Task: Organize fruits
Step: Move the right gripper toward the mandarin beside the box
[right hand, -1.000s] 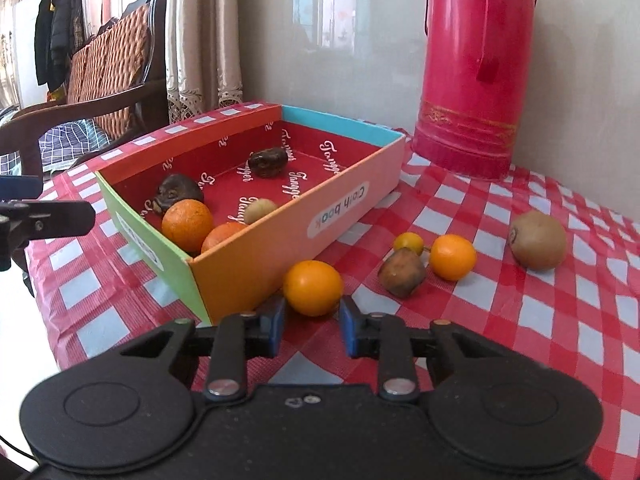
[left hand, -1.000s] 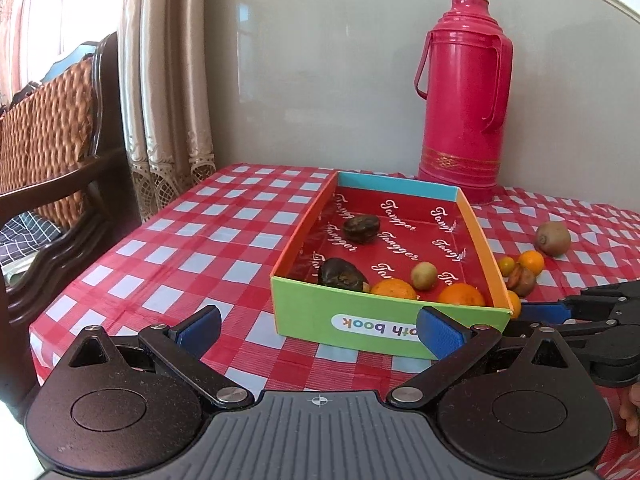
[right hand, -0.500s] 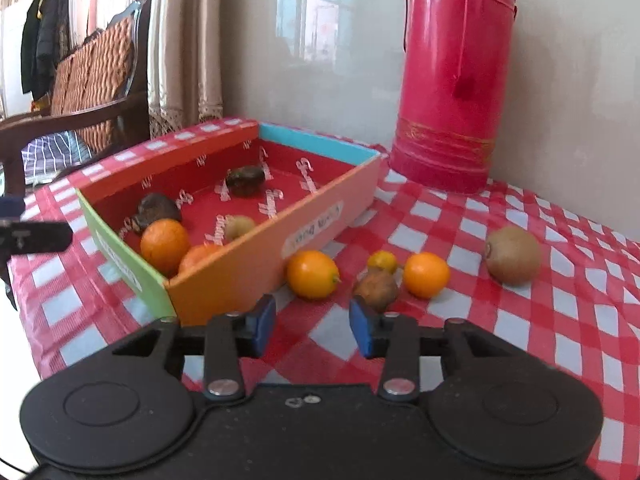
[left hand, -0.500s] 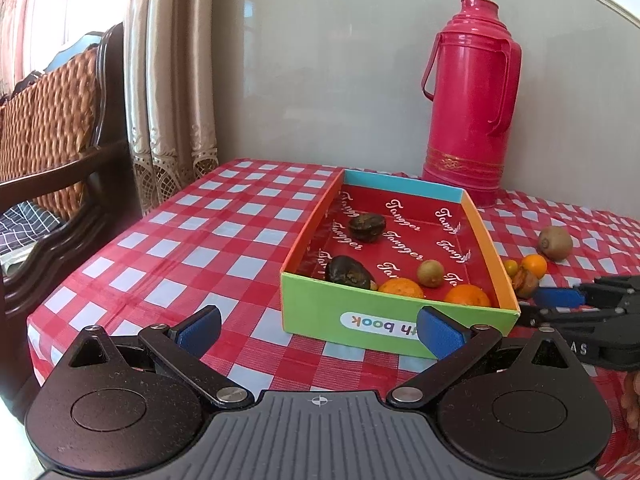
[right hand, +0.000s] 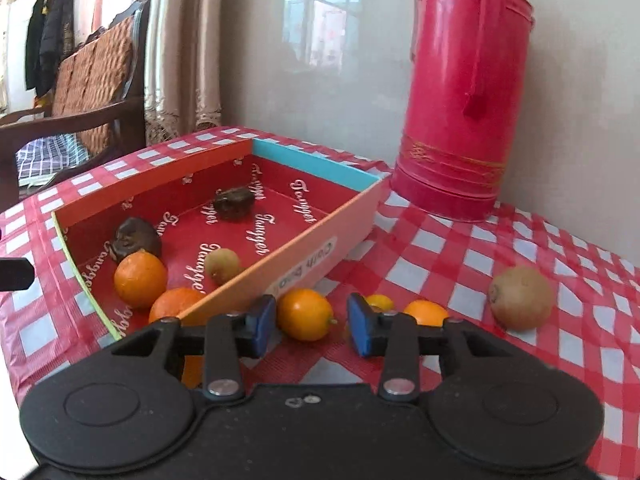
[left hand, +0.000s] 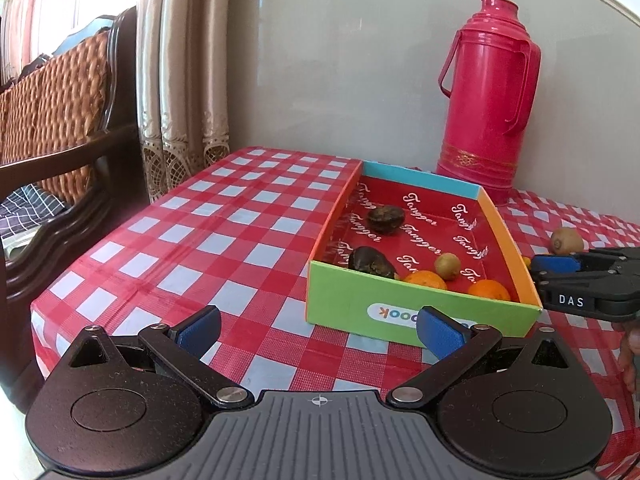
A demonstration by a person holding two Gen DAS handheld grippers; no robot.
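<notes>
A colourful cardboard box (left hand: 416, 314) (right hand: 304, 256) on the checked table holds two dark fruits, two oranges (right hand: 140, 279) and a small kiwi (right hand: 224, 266). Outside its right wall lie an orange (right hand: 305, 314), two smaller orange fruits (right hand: 426, 312) and a large kiwi (right hand: 520, 298) (left hand: 567, 240). My right gripper (right hand: 312, 322) is open, its blue pads either side of the near orange but apart from it. It shows in the left wrist view (left hand: 560, 270) beside the box. My left gripper (left hand: 318, 332) is open wide and empty in front of the box.
A tall pink thermos (left hand: 486, 100) (right hand: 464, 92) stands behind the box against the wall. A wooden chair (left hand: 60, 128) and curtains are off the table's left edge. The red checked tablecloth (left hand: 224, 240) stretches left of the box.
My right gripper has opened wider and drawn back from the near orange, then moved in around it. My left gripper has pulled back and to the left from the box.
</notes>
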